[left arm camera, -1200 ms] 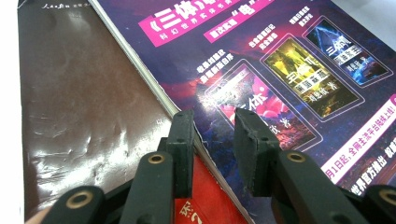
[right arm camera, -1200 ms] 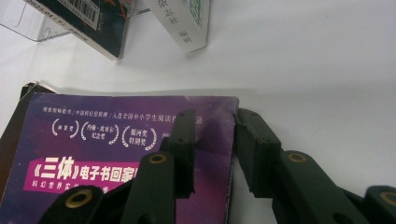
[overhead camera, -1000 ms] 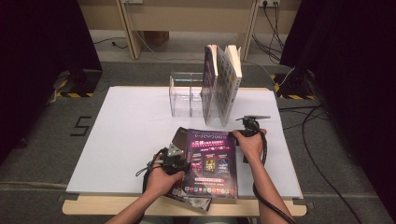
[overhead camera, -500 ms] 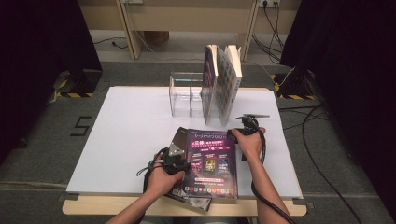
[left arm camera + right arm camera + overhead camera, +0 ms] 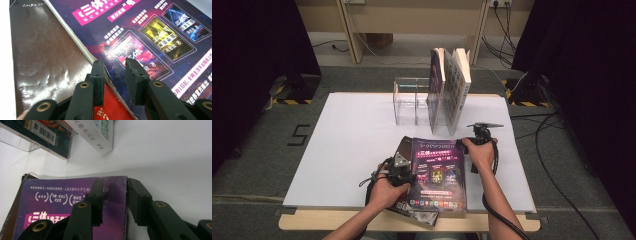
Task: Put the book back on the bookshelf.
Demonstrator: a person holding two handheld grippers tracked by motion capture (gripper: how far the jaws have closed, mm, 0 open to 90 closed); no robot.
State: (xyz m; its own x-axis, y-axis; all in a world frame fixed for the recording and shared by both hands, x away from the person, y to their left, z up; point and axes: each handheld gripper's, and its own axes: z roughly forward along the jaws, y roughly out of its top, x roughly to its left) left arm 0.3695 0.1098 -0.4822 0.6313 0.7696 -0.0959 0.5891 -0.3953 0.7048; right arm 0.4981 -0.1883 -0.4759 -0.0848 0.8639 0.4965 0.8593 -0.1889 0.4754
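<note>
On the white surface (image 5: 347, 150) in front of you, near its front edge, lies a purple magazine (image 5: 438, 175), resting on a darker brown one (image 5: 47, 62) that sticks out at its left.

At the left, your left claw (image 5: 404, 172) sits at the purple magazine's left edge. In the left gripper view its jaws stand partly spread astride that edge, one over the brown cover, one over the purple cover. You cannot tell from the pictures whether the pads actually press on paper.

The purple magazine looks thin, glossy and floppy. It is probably light, likely to sag if lifted by one corner, and its slick cover may slip. Taking it by both side edges, or along the spine, seems safest.

At the right, your right claw (image 5: 472, 145) is at the magazine's far right corner. Its jaws have just been closing, and in the right gripper view the right edge runs between them, though a gap still shows, so they are spread, not pinching.

Beyond, a clear rack (image 5: 412, 102) holds two upright books (image 5: 451, 85).
</note>
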